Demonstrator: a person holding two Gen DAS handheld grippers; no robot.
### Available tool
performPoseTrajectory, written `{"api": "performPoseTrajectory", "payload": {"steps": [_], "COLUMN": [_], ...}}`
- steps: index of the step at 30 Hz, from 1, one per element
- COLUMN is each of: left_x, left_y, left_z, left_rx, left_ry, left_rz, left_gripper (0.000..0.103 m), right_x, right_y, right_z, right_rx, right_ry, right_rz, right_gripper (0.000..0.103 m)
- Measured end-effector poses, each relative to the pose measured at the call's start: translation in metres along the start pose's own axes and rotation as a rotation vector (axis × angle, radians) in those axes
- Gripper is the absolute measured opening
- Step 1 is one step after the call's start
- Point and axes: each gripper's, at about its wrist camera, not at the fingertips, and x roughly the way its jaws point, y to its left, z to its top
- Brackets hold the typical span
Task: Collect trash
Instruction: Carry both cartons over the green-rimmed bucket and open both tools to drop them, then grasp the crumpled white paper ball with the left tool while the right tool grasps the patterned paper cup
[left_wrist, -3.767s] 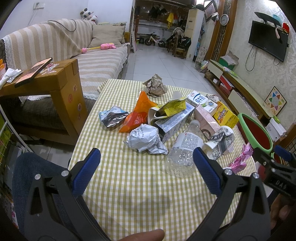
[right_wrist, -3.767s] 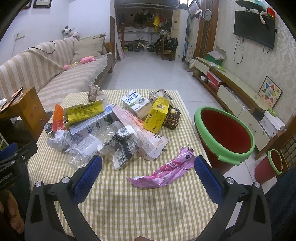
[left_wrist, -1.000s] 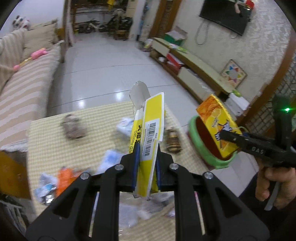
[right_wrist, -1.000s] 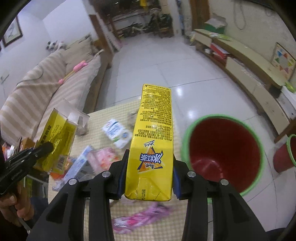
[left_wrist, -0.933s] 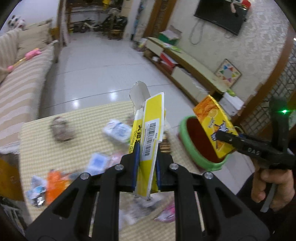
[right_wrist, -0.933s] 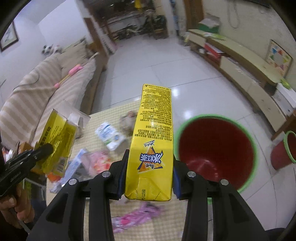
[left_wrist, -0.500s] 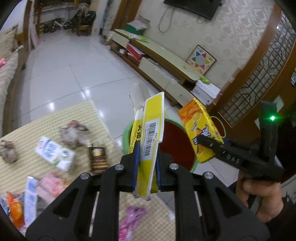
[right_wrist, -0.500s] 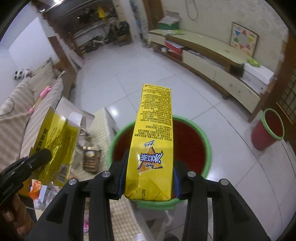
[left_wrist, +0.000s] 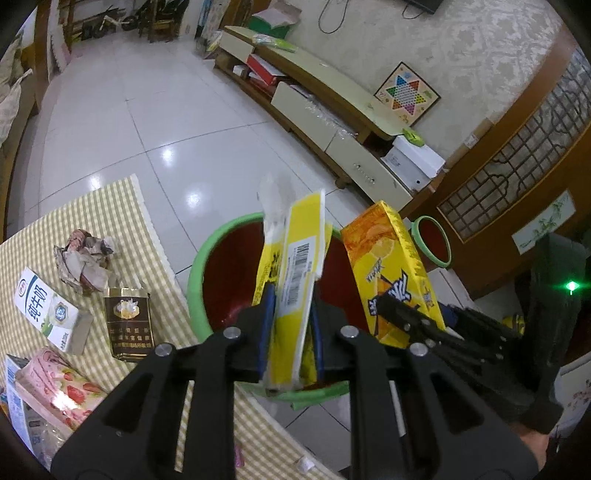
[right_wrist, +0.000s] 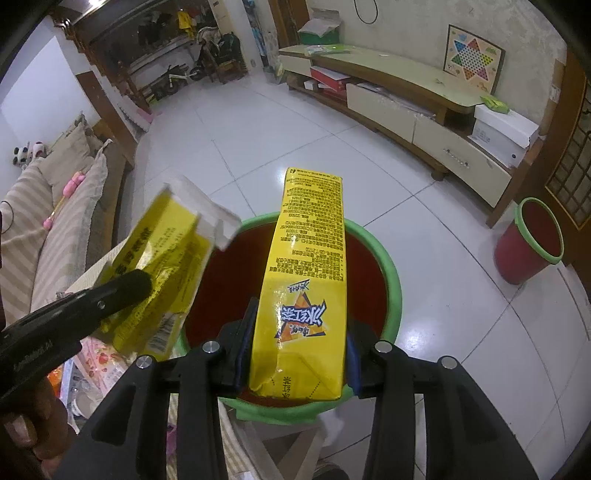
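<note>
The left tool (left_wrist: 290, 328) is clamped on a flattened yellow cardboard box (left_wrist: 295, 280), thin and creased, with a white barcode label and a torn pale flap at its top. The right tool (right_wrist: 299, 345) grips a rectangular yellow drink carton (right_wrist: 306, 273), glossy, with small printed text on its upper panel and bold blue-and-white Chinese characters over an orange triangle near the base. Both are held above the mouth of a round red plastic bin (right_wrist: 391, 280) with a thick green rim, standing on the white tiled floor just beside the tabletop (left_wrist: 118, 206), which wears a yellow gingham cloth. On the cloth lie a white milk carton (left_wrist: 44, 314) with blue characters, a brown-and-gold cigarette pack (left_wrist: 127, 323), crumpled brown paper (left_wrist: 83, 262) and a pink strawberry-printed pack (left_wrist: 55, 391). A smaller red bin (right_wrist: 532, 236) stands well apart.
</note>
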Motion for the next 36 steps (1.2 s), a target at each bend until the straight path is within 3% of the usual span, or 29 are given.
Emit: {"api": "performPoseTrajectory", "payload": {"steps": [1,2,3,8,10,19,27,32,36], "left_x": [0.000,-0.002,-0.005,-0.029,-0.039,-0.095,-0.142,-0.170,-0.189], "left_y": [0.002,0.004,0.006,0.013,0.018,0.051,0.095,0.128,0.153], "left_z": [0.001,0.002,0.003,0.005,0.005,-0.018,-0.058,-0.088,-0.115], "left_rx": [-0.009,-0.029,-0.040,-0.050,-0.052,-0.076,-0.137,-0.224,-0.263], "left_ry": [-0.002,-0.019,-0.038,-0.101,-0.127,-0.176,-0.212,-0.220,-0.197], "left_rz": [0.003,0.004,0.007,0.037,0.057,0.169,0.277,0.366,0.389], "left_gripper": [0.038,0.060,0.076,0.091,0.094,0.097,0.097,0.097,0.097], "right_x": [0.002,0.003,0.004,0.003,0.001,-0.010,-0.024,-0.024,-0.023], "right_y": [-0.001,-0.002,-0.003,-0.002,0.002,0.035,0.084,0.113,0.136], "right_z": [0.000,0.000,-0.001,-0.001,-0.002,-0.013,-0.032,-0.050,-0.070], "right_rx": [0.003,0.006,0.010,-0.005,-0.010,-0.101,-0.184,-0.216,-0.239], "right_ry": [0.008,0.009,0.009,0.006,-0.002,-0.037,-0.062,-0.037,-0.009], "right_rz": [-0.004,-0.004,-0.003,-0.002,-0.002,-0.001,0.059,0.099,0.149], "right_gripper": [0.044,0.054,0.059,0.067,0.076,0.092,0.096,0.096,0.096]}}
